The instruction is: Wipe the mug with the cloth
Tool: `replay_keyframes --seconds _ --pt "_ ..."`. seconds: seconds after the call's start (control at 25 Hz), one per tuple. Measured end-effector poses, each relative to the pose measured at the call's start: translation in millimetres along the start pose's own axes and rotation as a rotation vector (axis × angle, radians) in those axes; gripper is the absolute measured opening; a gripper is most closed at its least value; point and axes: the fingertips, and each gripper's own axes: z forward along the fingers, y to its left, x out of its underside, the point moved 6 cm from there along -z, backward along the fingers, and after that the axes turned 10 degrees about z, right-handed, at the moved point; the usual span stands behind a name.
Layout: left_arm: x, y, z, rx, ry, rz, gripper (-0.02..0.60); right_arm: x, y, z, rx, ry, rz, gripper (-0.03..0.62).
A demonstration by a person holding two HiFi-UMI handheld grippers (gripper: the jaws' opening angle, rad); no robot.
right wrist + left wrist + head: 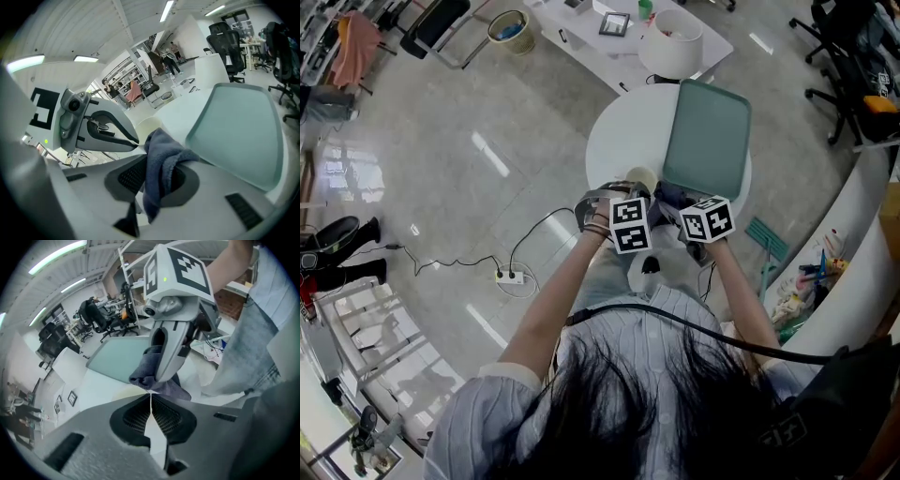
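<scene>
A cream mug [641, 178] stands on the round white table [619, 131] at its near edge, beside a green tray [708, 141]. My left gripper [623, 193] is shut, and its tips [151, 397] pinch the mug's pale edge [119, 393]. In the right gripper view the mug [149, 126] shows behind the cloth. My right gripper [157, 174] is shut on a dark grey-blue cloth [161, 157], which bunches up against the mug. From the left gripper view the right gripper [161, 376] hangs just past my jaws with the cloth [150, 369] in it.
The green tray [239, 131] fills the table's far right side. A white desk with a round white tub [672, 42] stands beyond. A power strip [510, 277] and cable lie on the floor at left. Office chairs [839, 56] stand at the far right.
</scene>
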Motion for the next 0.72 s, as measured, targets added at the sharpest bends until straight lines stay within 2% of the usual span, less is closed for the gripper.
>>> replay_keyframes --seconds 0.12,0.32,0.44,0.52,0.56,0.6,0.72 --pt "6.7 3.2 -2.3 0.067 0.014 0.160 0.025 -8.4 -1.2 1.2 0.000 0.016 -0.039 0.080" --pt "14.9 6.4 -4.3 0.129 0.080 0.468 0.025 -19.5 -4.4 2.2 0.008 0.036 -0.086 0.080" --pt "18.2 7.1 -5.3 0.140 0.093 0.547 0.026 -24.7 -3.7 4.8 0.014 0.041 -0.097 0.080" --pt "18.4 10.7 -5.9 0.107 0.088 0.501 0.026 -26.0 -2.7 5.7 0.013 0.040 -0.098 0.080" --pt "17.8 13.5 -7.4 0.085 0.076 0.439 0.026 -26.5 -2.2 5.7 0.012 0.038 -0.096 0.080" --pt "16.9 15.9 -10.1 0.070 0.053 0.353 0.026 -26.8 -1.6 5.4 0.011 0.037 -0.092 0.080" --pt "13.0 18.1 -22.0 0.053 -0.049 0.028 0.028 -25.6 -0.8 5.0 0.010 0.032 -0.079 0.080"
